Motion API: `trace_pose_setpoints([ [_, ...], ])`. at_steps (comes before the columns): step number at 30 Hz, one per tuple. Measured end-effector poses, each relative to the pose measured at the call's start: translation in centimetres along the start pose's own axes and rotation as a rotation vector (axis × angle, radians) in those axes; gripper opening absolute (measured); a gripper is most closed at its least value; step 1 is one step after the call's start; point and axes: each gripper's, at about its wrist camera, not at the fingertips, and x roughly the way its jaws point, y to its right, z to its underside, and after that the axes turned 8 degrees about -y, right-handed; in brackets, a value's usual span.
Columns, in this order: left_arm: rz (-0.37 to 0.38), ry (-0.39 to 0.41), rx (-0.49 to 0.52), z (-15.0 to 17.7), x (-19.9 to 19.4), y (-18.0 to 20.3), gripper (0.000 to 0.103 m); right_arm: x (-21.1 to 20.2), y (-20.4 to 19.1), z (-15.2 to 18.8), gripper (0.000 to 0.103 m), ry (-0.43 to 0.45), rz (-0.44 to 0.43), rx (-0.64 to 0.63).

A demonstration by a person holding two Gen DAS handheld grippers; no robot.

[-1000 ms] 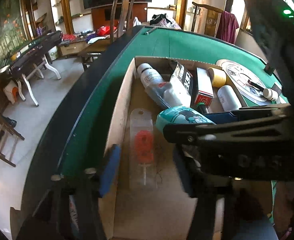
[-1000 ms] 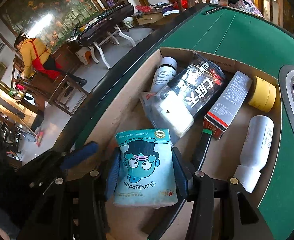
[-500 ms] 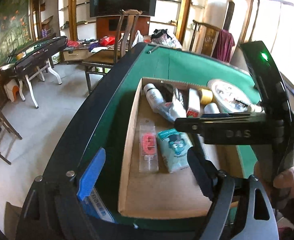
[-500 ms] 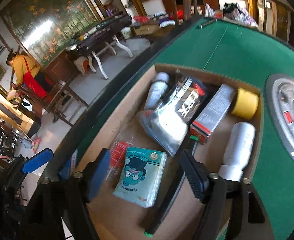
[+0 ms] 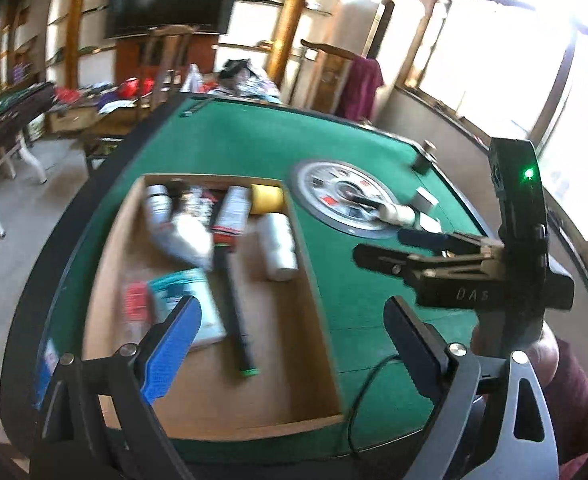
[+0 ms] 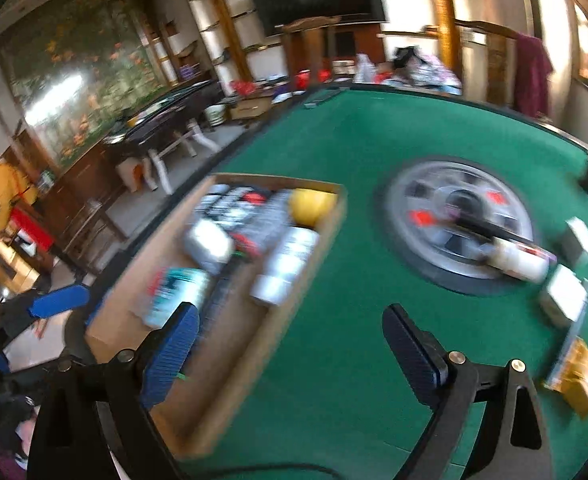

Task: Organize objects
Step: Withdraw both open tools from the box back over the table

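A cardboard box point(image 5: 314, 280) lies on the green table. In it a teal cartoon packet point(image 5: 185, 296) rests beside a red-and-white blister pack point(image 5: 133, 300) and a black pen point(image 5: 233, 308). My left gripper point(image 5: 289, 320) hangs above the box's near end, jaws opening, nothing between them. My right gripper point(image 6: 289, 320) is over the felt just right of the box point(image 6: 294, 300), jaws also opening and empty. The teal packet point(image 6: 181, 288) shows blurred to its left. The right gripper point(image 5: 390, 246) also appears in the left wrist view, held by a hand.
Also in the box are a white bottle point(image 5: 277, 244), a yellow tape roll point(image 5: 267, 198) and a long carton point(image 5: 233, 212). On the felt lie a round dial point(image 6: 422, 200), a small white bottle point(image 6: 514, 260), small white boxes point(image 6: 566, 292), a gold packet point(image 6: 582, 376) and a black cable point(image 5: 366, 380).
The right gripper let go of the teal packet and the left let go of the blister pack; both now lie in the box. Both grippers rose, drew back, swung right and spread wider.
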Motion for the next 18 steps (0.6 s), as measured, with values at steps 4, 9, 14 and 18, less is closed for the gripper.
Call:
trace_pose_setpoints([
  [4, 0.032, -0.04, 0.078, -0.7, 2.1, 4.2, 0.092, -2.5, 6.8, 2.0, 0.096, 0.028, 0.09, 0.088],
  [9, 0.048, -0.083, 0.134, -1.9, 5.2, 8.5, 0.092, -5.8, 16.7, 4.2, 0.096, 0.075, 0.135, 0.292],
  [14, 0.055, -0.11, 0.142, -4.0, 8.4, 11.4, 0.092, -8.1, 24.1, 5.4, 0.096, 0.116, 0.168, 0.472],
  [18, 0.017, -0.095, 0.183, -6.1, 11.0, 12.9, 0.092, -8.4, 27.3, 4.9, 0.096, 0.138, 0.164, 0.539],
])
